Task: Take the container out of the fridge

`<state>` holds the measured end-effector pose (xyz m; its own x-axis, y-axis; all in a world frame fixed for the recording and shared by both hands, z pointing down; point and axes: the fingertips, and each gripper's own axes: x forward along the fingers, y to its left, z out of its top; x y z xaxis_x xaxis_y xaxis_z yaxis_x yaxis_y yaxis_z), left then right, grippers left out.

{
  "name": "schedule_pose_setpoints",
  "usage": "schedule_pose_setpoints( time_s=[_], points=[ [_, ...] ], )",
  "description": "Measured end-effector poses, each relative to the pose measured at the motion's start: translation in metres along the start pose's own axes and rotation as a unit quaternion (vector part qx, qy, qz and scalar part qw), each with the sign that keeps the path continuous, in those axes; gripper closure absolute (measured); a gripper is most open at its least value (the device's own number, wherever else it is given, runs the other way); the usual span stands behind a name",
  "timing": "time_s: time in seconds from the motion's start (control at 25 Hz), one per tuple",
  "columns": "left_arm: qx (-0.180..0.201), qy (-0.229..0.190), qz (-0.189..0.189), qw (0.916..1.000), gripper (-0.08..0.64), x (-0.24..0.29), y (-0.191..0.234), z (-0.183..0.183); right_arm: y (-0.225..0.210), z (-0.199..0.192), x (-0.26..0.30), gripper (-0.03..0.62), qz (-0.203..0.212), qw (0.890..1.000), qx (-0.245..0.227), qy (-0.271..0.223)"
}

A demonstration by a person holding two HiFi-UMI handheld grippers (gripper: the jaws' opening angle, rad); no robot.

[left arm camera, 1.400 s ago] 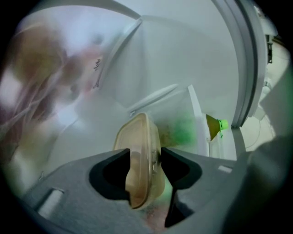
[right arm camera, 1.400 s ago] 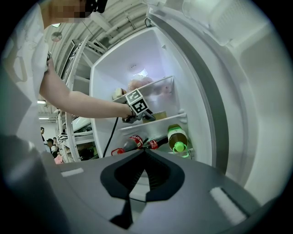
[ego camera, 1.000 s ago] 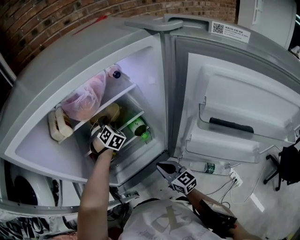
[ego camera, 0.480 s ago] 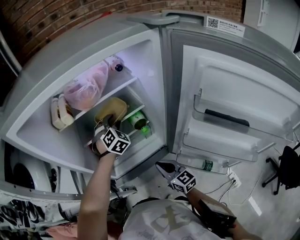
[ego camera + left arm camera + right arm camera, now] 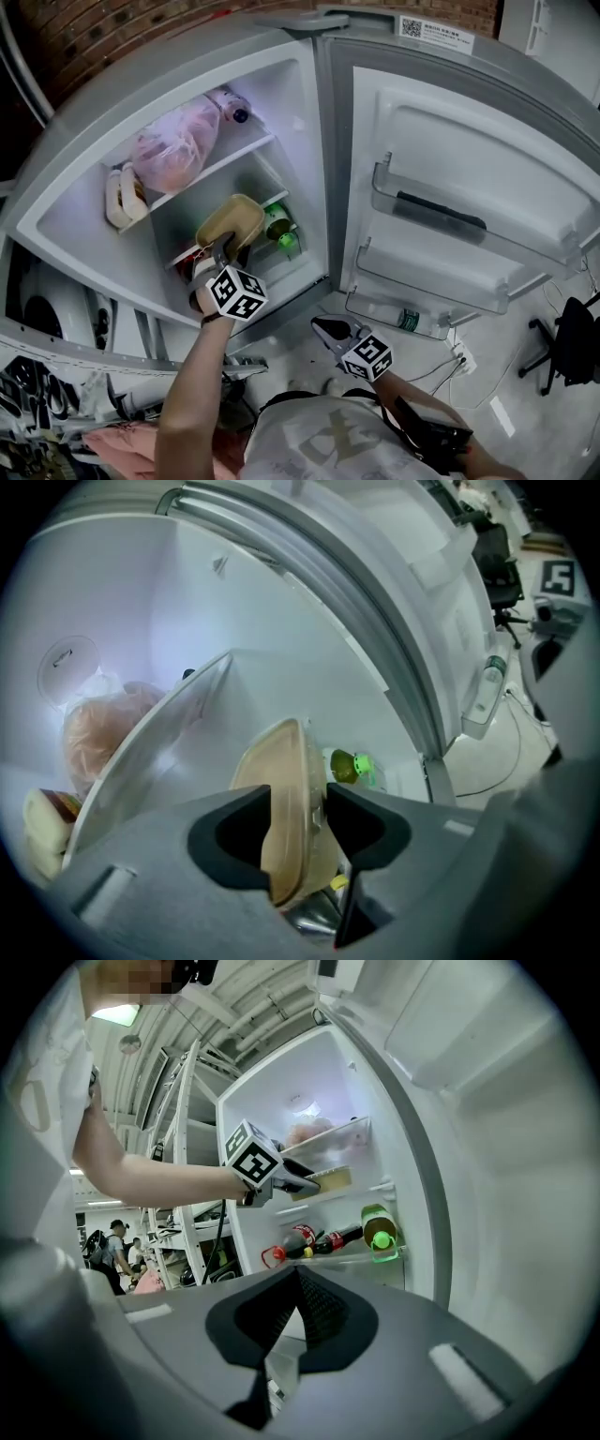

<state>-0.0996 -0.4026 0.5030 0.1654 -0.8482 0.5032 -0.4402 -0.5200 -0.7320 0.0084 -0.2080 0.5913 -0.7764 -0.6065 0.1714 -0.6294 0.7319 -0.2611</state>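
Head view: fridge (image 5: 309, 131) is open, door (image 5: 450, 150) swung out to the right. Left claw (image 5: 223, 253) is clamped on the near edge of the container (image 5: 231, 221), which is flat and tan. The container is in the middle bay, under the upper shelf (image 5: 246, 155) that carries the pink bag (image 5: 173, 152). The green bottle (image 5: 278, 227) is just right of it. It looks mostly inside the opening, not clear of the fridge yet. Right claw (image 5: 330, 328) hangs low and near, well apart from everything.

Left gripper view: jaws press both faces of the container at its rim. Only the edge is in the bite. The rest sticks out on the far side with nothing under it. The green bottle shows just past it on the right.

Right gripper view: its jaws are together with nothing between them. It looks across at the left claw and the container at the fridge front, just below the upper shelf. Cola bottles (image 5: 314, 1238) lie on the shelf lower down.

Risks, my read:
- Edge-only grip on an overhanging container. A quick pull could make it pivot or slip out of the pads.
- If the pads sit on the lid seam, the lid may pop.
- Lifting on the way out would clip the upper shelf.
- Drifting right would knock the green bottle.
- Right claw is closed and idle, so there is no second support if the container sags.
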Motion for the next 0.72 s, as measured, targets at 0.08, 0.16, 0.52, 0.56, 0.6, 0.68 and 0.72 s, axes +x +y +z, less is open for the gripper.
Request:
schedule_pose_setpoints(
  time_s=[0.08, 0.16, 0.52, 0.56, 0.6, 0.68, 0.72],
  points=[
    [0.0, -0.005, -0.002, 1.0, 0.367, -0.01, -0.009, 0.001, 0.003, -0.003, -0.004, 0.583, -0.001, 1.0, -0.001, 0.002],
    [0.001, -0.013, -0.005, 0.9999, 0.367, -0.02, -0.017, 0.003, 0.005, -0.004, -0.007, 0.584, -0.005, 1.0, -0.002, 0.002],
    [0.016, -0.055, -0.023, 0.9981, 0.368, -0.063, -0.049, -0.006, 0.027, -0.002, -0.014, 0.584, -0.037, 0.999, -0.007, 0.0],
    [0.018, -0.059, -0.028, 0.9977, 0.368, -0.068, -0.055, -0.009, 0.03, -0.003, -0.016, 0.584, -0.043, 0.999, -0.006, 0.0],
    [0.021, -0.063, -0.033, 0.9973, 0.368, -0.072, -0.061, -0.012, 0.034, -0.003, -0.017, 0.583, -0.049, 0.999, -0.005, -0.001],
    [0.025, -0.069, -0.041, 0.9964, 0.368, -0.081, -0.07, -0.018, 0.041, -0.001, -0.016, 0.584, -0.056, 0.998, -0.008, -0.002],
    [0.028, -0.072, -0.043, 0.996, 0.368, -0.085, -0.073, -0.021, 0.044, 0.001, -0.015, 0.583, -0.058, 0.998, -0.011, -0.002]
  ],
)
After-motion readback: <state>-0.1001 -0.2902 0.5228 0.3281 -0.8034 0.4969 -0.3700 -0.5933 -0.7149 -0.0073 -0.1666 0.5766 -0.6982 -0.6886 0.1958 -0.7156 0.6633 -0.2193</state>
